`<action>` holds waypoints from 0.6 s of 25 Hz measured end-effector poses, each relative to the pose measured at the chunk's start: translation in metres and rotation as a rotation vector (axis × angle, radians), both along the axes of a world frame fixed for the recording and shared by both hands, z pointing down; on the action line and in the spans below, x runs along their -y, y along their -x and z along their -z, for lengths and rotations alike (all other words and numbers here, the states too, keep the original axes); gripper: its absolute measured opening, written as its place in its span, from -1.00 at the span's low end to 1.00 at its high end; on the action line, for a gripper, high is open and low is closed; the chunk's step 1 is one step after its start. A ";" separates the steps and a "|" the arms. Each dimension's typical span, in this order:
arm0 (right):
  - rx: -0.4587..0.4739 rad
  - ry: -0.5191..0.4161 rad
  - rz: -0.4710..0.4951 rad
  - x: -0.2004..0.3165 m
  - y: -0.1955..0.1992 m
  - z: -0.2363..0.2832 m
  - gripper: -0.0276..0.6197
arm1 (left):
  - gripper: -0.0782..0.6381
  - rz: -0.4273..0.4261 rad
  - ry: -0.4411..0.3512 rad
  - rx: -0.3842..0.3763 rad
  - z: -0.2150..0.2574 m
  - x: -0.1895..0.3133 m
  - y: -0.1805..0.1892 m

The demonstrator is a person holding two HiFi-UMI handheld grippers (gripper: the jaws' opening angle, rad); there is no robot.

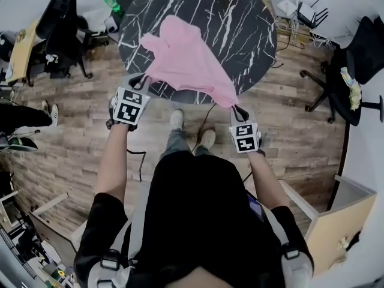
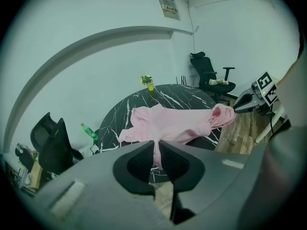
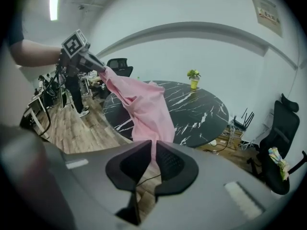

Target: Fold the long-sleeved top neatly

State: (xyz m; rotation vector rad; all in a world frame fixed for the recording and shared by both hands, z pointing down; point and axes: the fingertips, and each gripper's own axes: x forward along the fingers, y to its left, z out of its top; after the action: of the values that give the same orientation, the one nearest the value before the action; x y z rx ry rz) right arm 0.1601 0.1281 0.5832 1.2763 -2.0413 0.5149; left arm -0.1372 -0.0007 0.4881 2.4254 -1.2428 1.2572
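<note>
The pink long-sleeved top (image 1: 186, 62) isn't folded at all yet imo. It's bunched and crumpled, with the far end lying on the round black marble table (image 1: 246, 29) and the near edge lifted out past the table's rim. The left hand-held gripper (image 1: 143, 80) is clamped on one corner of that edge, the right hand-held gripper (image 1: 236, 107) on the other. Looks like the spreading-out stage: lay it flat, sleeves in, fold the body. Basically everything's left.
</note>
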 end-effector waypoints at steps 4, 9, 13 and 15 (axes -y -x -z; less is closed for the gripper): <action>-0.027 0.032 0.056 -0.004 0.014 -0.015 -0.80 | -0.69 0.017 0.039 0.034 -0.022 0.000 0.020; -0.059 0.076 0.104 -0.015 0.025 -0.033 -0.75 | -0.69 0.005 0.078 0.047 -0.050 0.011 0.031; -0.025 0.065 0.070 -0.016 0.030 -0.024 -0.62 | -0.69 -0.032 0.108 0.040 -0.070 0.019 0.026; -0.021 0.047 0.048 -0.014 0.029 -0.017 -0.61 | -0.69 -0.046 0.123 0.035 -0.078 0.023 0.024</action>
State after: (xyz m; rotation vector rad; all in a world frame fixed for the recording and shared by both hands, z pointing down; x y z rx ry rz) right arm 0.1306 0.1418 0.5999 1.1973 -2.0254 0.5221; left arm -0.1610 -0.0233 0.5662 2.3671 -1.0896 1.3522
